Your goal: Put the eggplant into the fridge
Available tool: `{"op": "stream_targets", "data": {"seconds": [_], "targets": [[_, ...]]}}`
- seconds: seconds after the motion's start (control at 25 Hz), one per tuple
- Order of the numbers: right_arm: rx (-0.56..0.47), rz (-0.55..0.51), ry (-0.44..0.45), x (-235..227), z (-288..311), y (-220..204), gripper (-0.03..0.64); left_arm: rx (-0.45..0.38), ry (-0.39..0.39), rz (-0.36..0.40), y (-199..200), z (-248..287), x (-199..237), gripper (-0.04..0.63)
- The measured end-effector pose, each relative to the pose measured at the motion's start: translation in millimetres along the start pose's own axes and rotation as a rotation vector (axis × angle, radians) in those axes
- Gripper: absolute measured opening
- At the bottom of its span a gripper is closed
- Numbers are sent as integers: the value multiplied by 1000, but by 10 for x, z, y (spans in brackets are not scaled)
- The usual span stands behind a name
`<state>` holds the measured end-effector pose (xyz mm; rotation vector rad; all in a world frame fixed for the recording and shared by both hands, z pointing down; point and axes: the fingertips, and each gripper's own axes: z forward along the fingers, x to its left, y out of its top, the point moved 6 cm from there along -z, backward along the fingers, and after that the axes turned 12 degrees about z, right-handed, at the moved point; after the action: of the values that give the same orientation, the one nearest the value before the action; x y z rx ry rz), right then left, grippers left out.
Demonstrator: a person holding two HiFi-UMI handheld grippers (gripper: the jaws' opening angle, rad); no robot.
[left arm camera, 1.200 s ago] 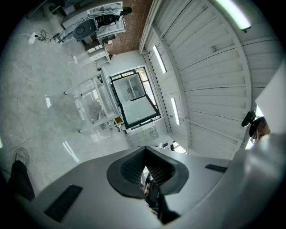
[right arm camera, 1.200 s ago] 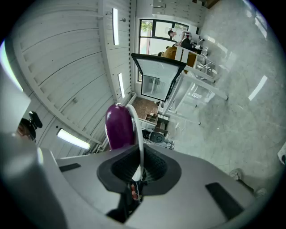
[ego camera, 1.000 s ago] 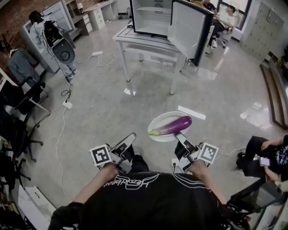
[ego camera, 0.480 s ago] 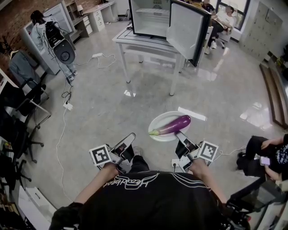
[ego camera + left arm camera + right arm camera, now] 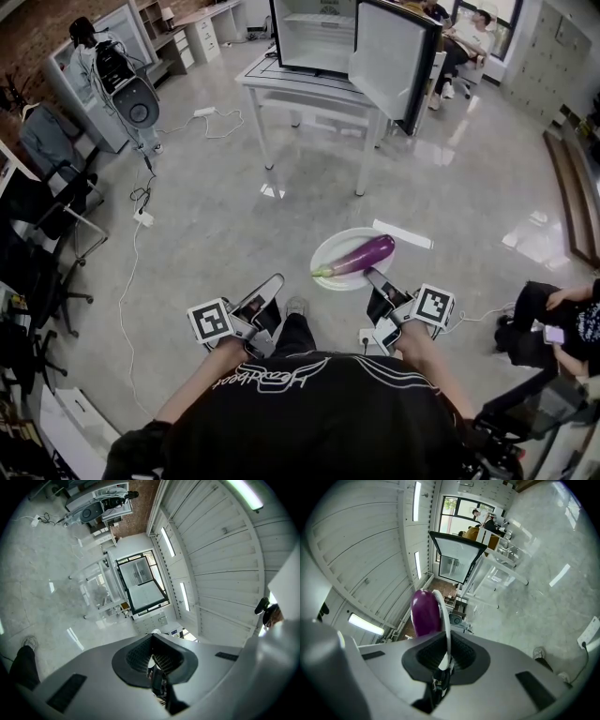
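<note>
Grey polished floor (image 5: 206, 234) spreads under me, and across it stands a white table (image 5: 281, 86) bearing the fridge (image 5: 309, 37), whose door (image 5: 389, 61) hangs open toward the right of the head view. Compared with a second ago, table and fridge sit almost where they were in that view. My black shirt (image 5: 309, 422) fills the bottom edge. It carries white script that lies upside down to me, and I cannot read it.

A white plate (image 5: 337, 246) is out in front of me, well apart from the fridge, and the purple eggplant (image 5: 364, 254) lies slantwise across it, green stem toward my left. Both have barely shifted since the earlier picture. My right gripper (image 5: 372, 277) has its jaws clamped narrowly on the plate's near rim; its marker cube (image 5: 433, 307) has turned a little and shows its black-and-white face more squarely. My left gripper (image 5: 272, 284) has its jaws pressed together with nothing between them. Its own marker cube (image 5: 210, 322) has not moved.
</note>
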<state>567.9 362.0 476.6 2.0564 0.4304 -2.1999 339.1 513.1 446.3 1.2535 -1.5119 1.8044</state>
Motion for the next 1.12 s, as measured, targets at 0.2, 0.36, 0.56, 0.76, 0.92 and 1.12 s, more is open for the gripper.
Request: {"op": "stream_targets", "data": {"seconds": [0.2,0.36,0.56,0.76,0.92,1.12], "targets": [[0,9,2,-77,133,37,21,5,7,6,54,74,98,9],[13,6,16,-64,252,114,21,9,22,25,147,147,167,9],[29,17,20,-121,497,231,21,-11,9,20,342,254,350,9],[39,4,8,-146,857,388,21,-22,4,4,636,393,617,8],[29,-18,-10,-143,1247,568,21,-23,12,0,984,526,880,9],[11,-8,-26,-147,1921,816,21,-3,17,17,1610,727,1281,9]]}}
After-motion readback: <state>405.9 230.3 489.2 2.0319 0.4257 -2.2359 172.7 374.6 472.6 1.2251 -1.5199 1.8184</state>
